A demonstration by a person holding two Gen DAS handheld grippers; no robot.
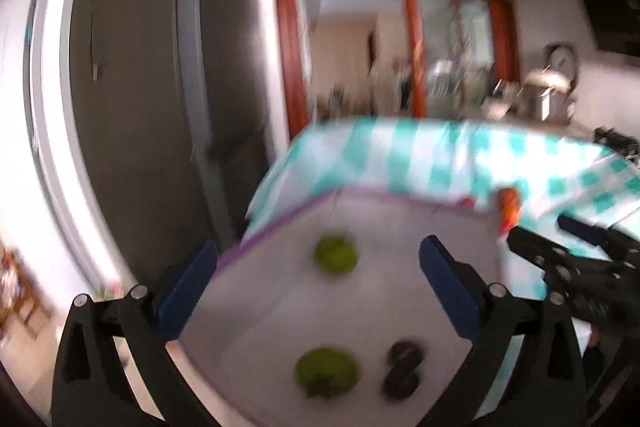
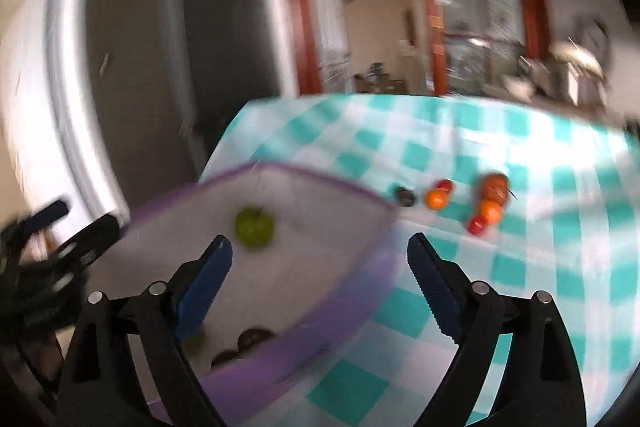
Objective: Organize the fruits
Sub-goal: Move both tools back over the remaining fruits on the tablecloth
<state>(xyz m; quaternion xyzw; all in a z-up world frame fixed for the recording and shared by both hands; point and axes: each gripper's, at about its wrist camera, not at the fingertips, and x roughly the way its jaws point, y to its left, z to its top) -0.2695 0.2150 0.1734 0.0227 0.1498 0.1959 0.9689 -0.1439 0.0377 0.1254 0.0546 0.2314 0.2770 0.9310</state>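
Fruits loose on checked cloth [image 2: 520, 267], far right of bin [image 2: 320, 183]: orange [image 2: 435, 199], red tomato [image 2: 476, 225]. Prob. light, soft, rolls; grip at widest girth. Green fruit [image 1: 335, 253] already binned. Left gripper [image 1: 318, 283], right gripper [image 2: 318, 279]: wide open, empty.

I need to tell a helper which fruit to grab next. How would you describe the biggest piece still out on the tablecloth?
Start at the teal-checked tablecloth, to the right of the purple-rimmed white bin. A small cluster of loose fruits lies there. The one you want is the reddish-brown fruit at the cluster's far end, larger and darker than the orange and red ones beside it.
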